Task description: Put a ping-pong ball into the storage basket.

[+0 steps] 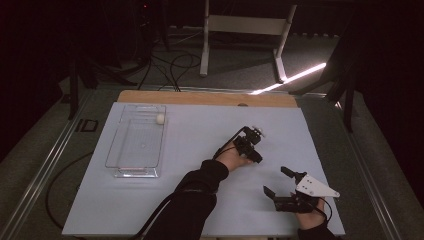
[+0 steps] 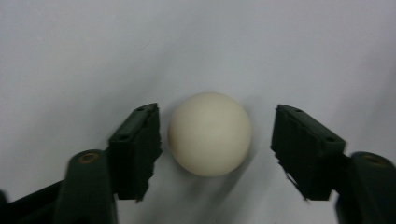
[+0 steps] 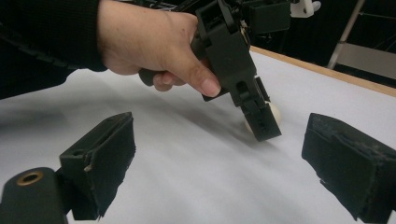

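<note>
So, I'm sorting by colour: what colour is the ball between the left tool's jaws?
Cream white, plain; the ball shows best in the left gripper view.

Ball (image 3: pixel 275 113) mostly hidden behind the left claw (image 3: pixel 261 122) in right gripper view

Clear plastic tray (image 1: pixel 116 150) with a small white ball (image 1: pixel 160 118) inside, on the pale table mat (image 1: pixel 200 200).

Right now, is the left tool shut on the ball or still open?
Open: the left tool straddles the white ball, with visible gaps between each pad and the ball.
</note>
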`<move>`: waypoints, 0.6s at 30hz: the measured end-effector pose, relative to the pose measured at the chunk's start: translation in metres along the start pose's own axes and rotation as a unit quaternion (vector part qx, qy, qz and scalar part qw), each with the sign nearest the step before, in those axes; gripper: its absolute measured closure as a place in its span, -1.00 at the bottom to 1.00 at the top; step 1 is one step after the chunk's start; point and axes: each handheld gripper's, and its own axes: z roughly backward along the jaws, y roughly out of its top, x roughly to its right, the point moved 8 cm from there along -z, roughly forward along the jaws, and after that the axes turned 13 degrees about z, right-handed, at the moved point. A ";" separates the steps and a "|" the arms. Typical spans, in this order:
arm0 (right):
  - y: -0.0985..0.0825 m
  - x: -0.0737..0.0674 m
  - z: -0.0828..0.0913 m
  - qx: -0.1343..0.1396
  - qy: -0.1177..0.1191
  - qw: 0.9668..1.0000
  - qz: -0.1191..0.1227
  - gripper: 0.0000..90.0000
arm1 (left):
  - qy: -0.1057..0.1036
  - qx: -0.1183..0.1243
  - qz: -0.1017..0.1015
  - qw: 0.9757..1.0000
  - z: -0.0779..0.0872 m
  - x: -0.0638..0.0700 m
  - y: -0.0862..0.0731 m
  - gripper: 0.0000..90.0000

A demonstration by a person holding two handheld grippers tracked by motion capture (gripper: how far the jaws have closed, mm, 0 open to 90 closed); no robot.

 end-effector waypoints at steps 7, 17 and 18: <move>0.000 0.000 0.000 -0.002 -0.001 1.000 0.000 -0.79 | -0.008 -0.013 0.001 1.000 -0.002 0.001 -0.002 0.14; 0.000 0.001 0.000 -0.001 -0.003 1.000 0.002 -0.79 | -0.022 -0.040 -0.030 0.999 0.007 0.010 -0.006 0.16; 0.000 0.001 0.000 -0.001 -0.003 1.000 0.001 -0.79 | -0.022 -0.041 -0.033 0.998 0.008 0.010 -0.007 0.16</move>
